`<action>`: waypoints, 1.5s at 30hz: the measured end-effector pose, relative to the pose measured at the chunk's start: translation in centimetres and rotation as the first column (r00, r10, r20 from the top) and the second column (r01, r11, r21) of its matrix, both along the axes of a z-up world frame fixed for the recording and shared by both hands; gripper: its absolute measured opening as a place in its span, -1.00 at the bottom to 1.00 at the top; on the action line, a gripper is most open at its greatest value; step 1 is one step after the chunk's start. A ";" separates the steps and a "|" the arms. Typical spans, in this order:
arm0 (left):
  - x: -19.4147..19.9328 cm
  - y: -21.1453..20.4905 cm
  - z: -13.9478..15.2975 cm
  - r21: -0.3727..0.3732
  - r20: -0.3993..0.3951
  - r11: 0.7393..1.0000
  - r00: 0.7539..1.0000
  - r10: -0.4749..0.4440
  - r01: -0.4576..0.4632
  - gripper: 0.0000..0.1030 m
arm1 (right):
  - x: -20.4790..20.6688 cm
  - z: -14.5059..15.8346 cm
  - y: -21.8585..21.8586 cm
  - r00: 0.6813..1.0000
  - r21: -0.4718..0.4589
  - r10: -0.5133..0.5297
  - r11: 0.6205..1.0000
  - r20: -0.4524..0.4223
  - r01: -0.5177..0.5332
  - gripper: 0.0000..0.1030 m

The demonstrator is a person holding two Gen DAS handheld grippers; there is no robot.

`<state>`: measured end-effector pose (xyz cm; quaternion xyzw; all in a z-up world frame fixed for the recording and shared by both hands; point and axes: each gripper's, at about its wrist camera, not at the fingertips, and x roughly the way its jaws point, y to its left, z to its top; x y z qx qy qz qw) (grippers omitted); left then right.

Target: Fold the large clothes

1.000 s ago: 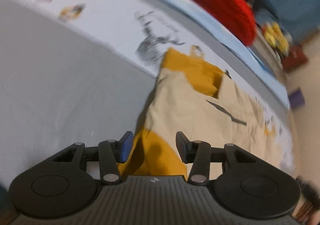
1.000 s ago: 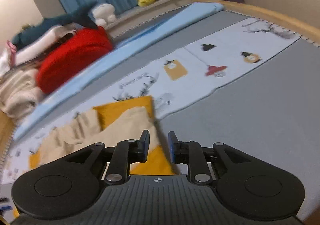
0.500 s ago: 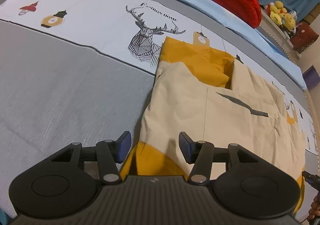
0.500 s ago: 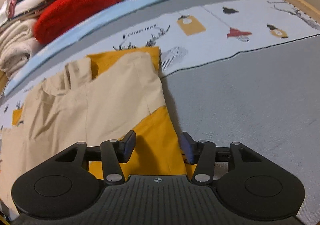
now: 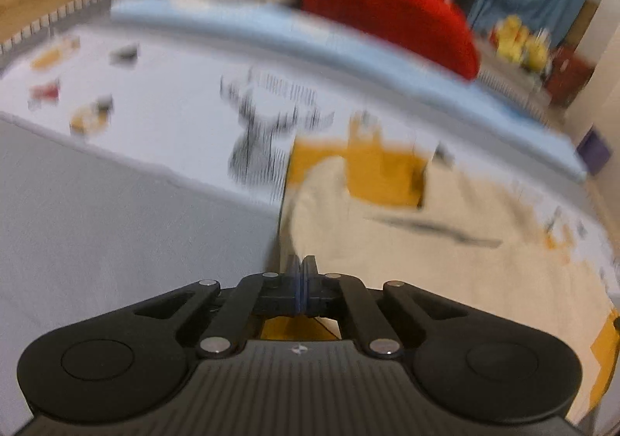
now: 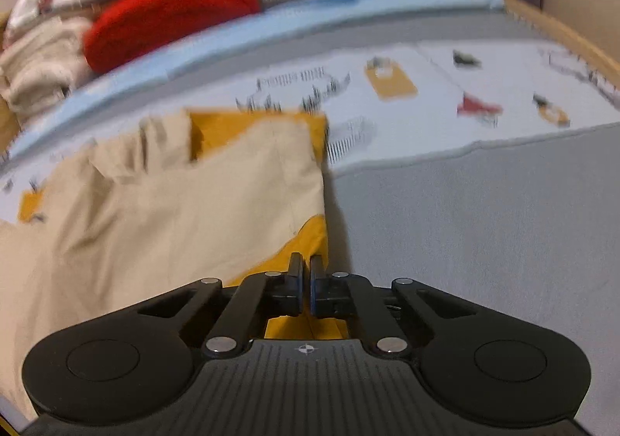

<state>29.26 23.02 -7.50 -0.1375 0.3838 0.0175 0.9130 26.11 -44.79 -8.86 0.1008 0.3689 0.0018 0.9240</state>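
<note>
On the bed (image 6: 484,227), we pinch the near edge of a beige-and-mustard garment (image 6: 186,203) with both tools. Our left gripper (image 5: 299,270) has its fingers pressed together on the garment's left edge; our right gripper (image 6: 305,273) has its fingers nearly closed over the mustard right edge. A red blanket (image 6: 170,10) lies at the bed's far edge among piled laundry.

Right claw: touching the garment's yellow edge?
Touching. Right wrist view shows the right claw nearly shut, the garment with its yellow edge pinched between the fingers.
</note>
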 end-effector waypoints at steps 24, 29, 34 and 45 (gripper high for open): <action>9.0 -0.9 -1.5 -0.067 -0.002 0.997 1.000 0.027 -0.027 -0.20 | 7.6 -1.5 -0.1 0.975 -0.037 -0.216 0.976 -0.045 0.215 -0.22; 11.2 -1.2 -4.1 -0.096 -0.026 0.995 0.999 -0.019 0.016 -0.20 | 8.7 -3.6 0.4 0.977 -0.027 -0.158 0.987 -0.145 0.156 -0.13; 11.1 -1.3 -2.9 -0.060 0.036 0.996 0.998 -0.058 0.060 -0.99 | 8.6 -3.0 1.0 0.983 -0.050 -0.150 0.988 -0.102 0.145 -0.94; 11.0 -1.2 -1.7 0.086 0.086 0.993 0.993 0.079 -0.087 -0.70 | 8.5 2.0 4.1 0.946 -0.108 -0.158 0.975 0.283 0.195 -0.93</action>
